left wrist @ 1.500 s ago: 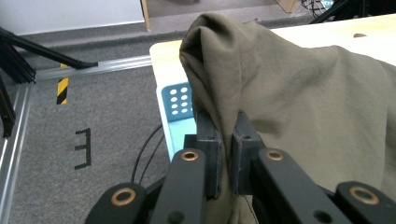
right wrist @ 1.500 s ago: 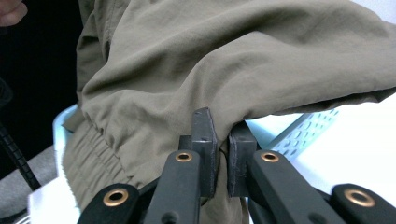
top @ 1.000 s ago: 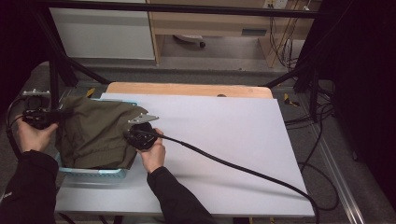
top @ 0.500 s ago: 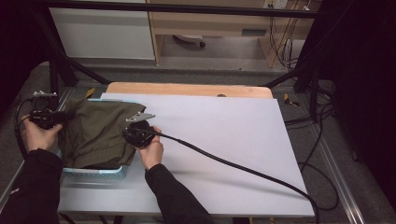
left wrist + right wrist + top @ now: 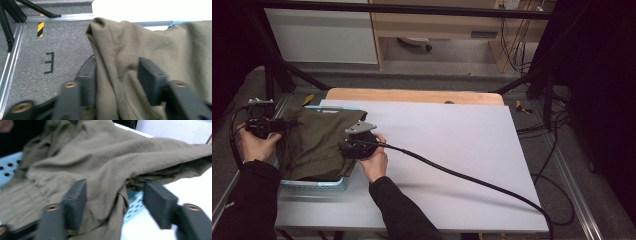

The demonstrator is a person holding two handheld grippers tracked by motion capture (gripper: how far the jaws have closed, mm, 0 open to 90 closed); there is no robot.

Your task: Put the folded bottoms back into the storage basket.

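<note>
Olive-drab garment (image 5: 319, 142), soft matte woven cloth, rumpled in loose folds, heaped in a pale blue perforated plastic basket (image 5: 314, 184) at the left edge of the white table (image 5: 452, 150); one edge draped over the basket rim. Left claw (image 5: 117, 82): jaws just opened, released, a fold of cloth lying slack between the black blocky pads. Right claw (image 5: 115, 202): likewise just opened, cloth bunched between the jaws, not pinched.
</note>
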